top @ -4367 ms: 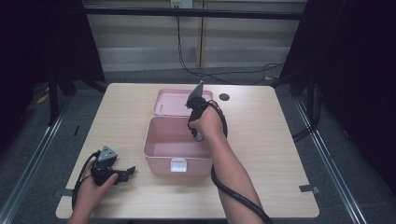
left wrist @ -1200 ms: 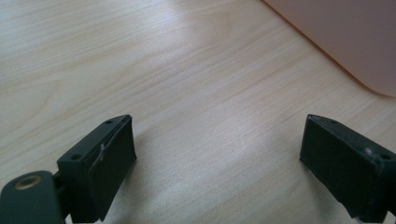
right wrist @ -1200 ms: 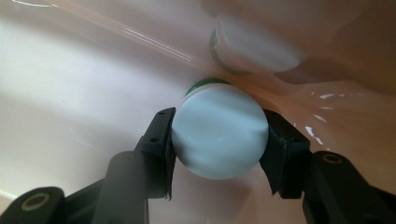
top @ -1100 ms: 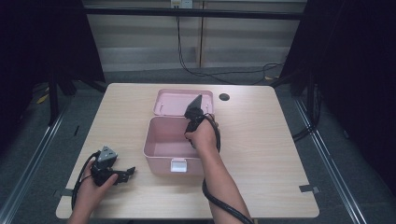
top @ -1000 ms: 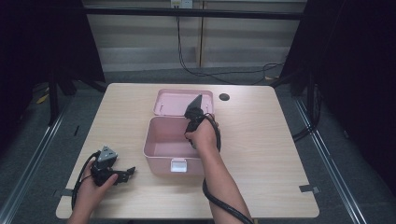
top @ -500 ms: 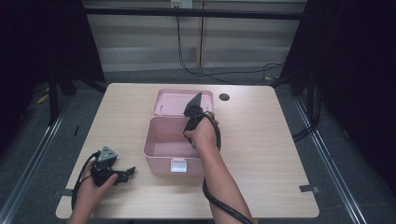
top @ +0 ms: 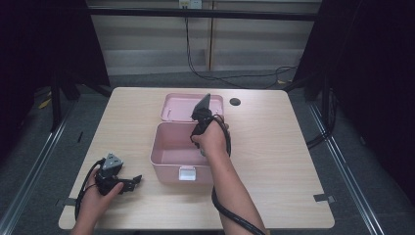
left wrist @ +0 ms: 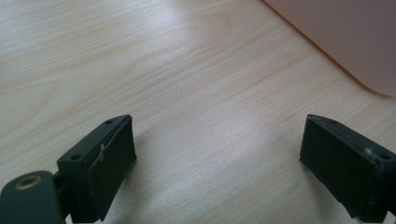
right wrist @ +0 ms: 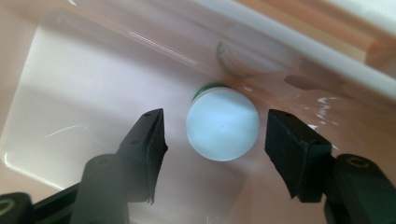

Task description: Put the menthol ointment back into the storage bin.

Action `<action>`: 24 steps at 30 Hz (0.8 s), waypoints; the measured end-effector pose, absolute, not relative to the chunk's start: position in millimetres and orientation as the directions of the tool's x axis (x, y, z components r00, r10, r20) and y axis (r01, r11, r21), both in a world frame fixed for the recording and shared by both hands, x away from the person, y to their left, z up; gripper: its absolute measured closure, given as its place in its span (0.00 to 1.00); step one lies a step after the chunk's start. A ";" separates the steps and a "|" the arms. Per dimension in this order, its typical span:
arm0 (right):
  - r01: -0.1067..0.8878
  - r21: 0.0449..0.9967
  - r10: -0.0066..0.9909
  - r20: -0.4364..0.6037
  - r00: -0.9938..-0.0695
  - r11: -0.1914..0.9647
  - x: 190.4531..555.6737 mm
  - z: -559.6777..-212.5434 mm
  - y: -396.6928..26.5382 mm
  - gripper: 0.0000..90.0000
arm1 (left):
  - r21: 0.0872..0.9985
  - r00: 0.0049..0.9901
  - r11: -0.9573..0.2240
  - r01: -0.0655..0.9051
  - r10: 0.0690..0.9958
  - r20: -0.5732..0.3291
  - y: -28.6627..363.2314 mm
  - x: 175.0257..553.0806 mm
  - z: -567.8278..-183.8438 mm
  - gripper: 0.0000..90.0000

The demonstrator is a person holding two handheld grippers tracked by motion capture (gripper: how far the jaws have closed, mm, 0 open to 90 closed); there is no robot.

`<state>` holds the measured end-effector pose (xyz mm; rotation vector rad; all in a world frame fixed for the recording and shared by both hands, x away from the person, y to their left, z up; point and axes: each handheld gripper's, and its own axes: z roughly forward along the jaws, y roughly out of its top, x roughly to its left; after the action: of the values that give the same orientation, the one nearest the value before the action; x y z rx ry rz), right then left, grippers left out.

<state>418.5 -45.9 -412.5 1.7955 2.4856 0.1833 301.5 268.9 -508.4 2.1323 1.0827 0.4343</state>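
- Pink plastic box (top: 178, 147) sits mid-table (top: 274, 147), its lid (top: 183, 105) lying open flat at the box's 12 o'clock.
- Inside, seen in the right gripper view: a small container with a white round cap (right wrist: 222, 124) and a sliver of green under it at 11 o'clock. It stands upright on the box floor, tight against the glossy inner wall toward 1 o'clock.
- My right gripper (right wrist: 215, 140) points steeply down into the box; its jaws have just been opening and now stand apart either side of the cap, with a visible gap to each pad. Nothing pinched.
- Handling judgement: small, rigid, probably light; the smooth cap looks slippery, and an off-centre squeeze could tip it. Best hold is across the cap's sides or the body just below it, at 9 and 3 o'clock. The wall leaves little room on the far side.
- Right hand pose, high view: right gripper (top: 200, 115) held above the box's far right part, forearm rising from 6 o'clock, wrist bent down.
- Left gripper (top: 128, 181) rests near the table's front left, at the box's 8 o'clock, aimed level toward the box; left gripper (left wrist: 217, 158) jaws spread wide over bare wood, empty.
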 end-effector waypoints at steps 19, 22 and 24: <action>0.929 0.153 0.940 -0.013 -0.340 0.338 417.8 -394.1 -50.2 0.25 | 0.713 0.597 -0.408 0.570 0.802 -0.017 269.1 301.6 -508.5 0.11; 0.924 0.156 0.936 -0.012 -0.351 0.348 416.4 -391.0 -50.4 0.24 | 0.714 0.596 -0.408 0.569 0.803 -0.017 269.0 301.6 -508.6 0.11; 0.920 0.161 0.933 -0.001 -0.361 0.356 414.9 -387.6 -50.3 0.24 | 0.714 0.597 -0.409 0.569 0.802 -0.017 269.0 301.5 -508.5 0.11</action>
<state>414.9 -50.3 -387.6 1.7202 2.5104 0.2025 301.5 269.0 -508.5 2.1311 1.0802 0.4326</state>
